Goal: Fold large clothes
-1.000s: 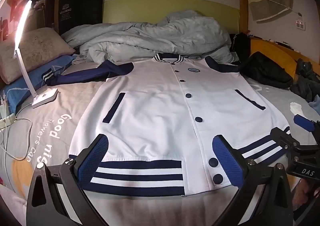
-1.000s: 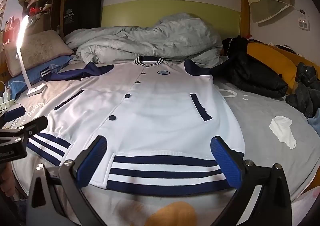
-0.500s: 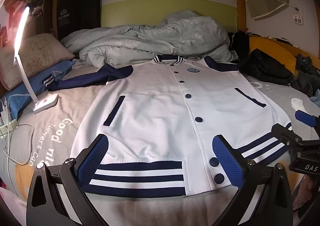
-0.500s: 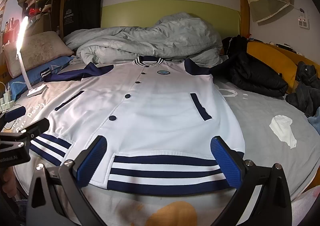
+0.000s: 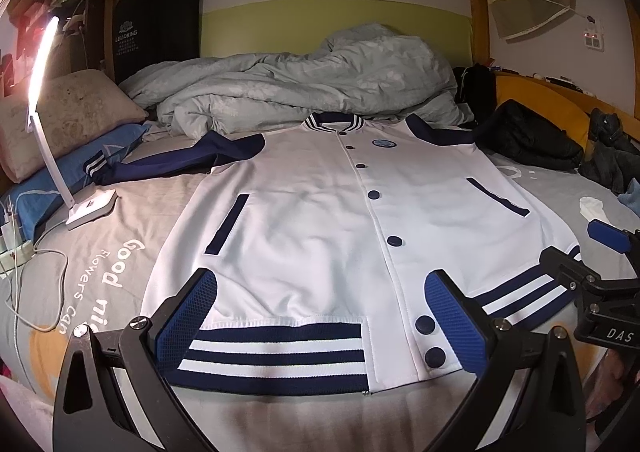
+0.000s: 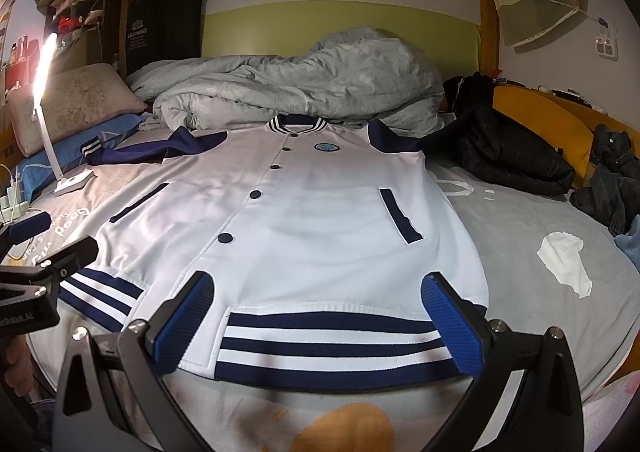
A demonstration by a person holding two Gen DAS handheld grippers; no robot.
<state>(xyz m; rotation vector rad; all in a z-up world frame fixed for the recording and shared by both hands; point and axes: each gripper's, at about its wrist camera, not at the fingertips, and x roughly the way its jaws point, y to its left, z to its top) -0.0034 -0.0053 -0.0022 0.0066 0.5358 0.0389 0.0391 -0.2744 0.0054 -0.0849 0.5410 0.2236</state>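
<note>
Lying flat and front-up on the grey bedsheet [image 5: 132, 212], the white jacket [image 5: 320, 228] is buttoned shut, with its striped collar toward the heaped grey duvet [image 5: 304, 88] and its hem toward the cameras. The hem band carries three navy stripes on white. The shoulders are navy, and one navy sleeve [image 5: 168, 164] reaches from the jacket toward the blue pillow [image 5: 68, 176]. Six navy buttons run down the placket in the left wrist view, two of them on the hem band. Two navy-trimmed slit pockets sit on the front, one on each side of the placket, and one round badge lies below the collar.

The left gripper [image 5: 320, 324] hovers over the jacket's hem with its blue pads spread wide, gripping nothing. The right gripper [image 6: 320, 324] is likewise spread apart and empty over the hem's other half. One lit desk lamp [image 5: 52, 124] stands beside the sleeve. One black coat [image 6: 504, 152] and one crumpled white tissue [image 6: 564, 264] lie on the jacket's other side.
</note>
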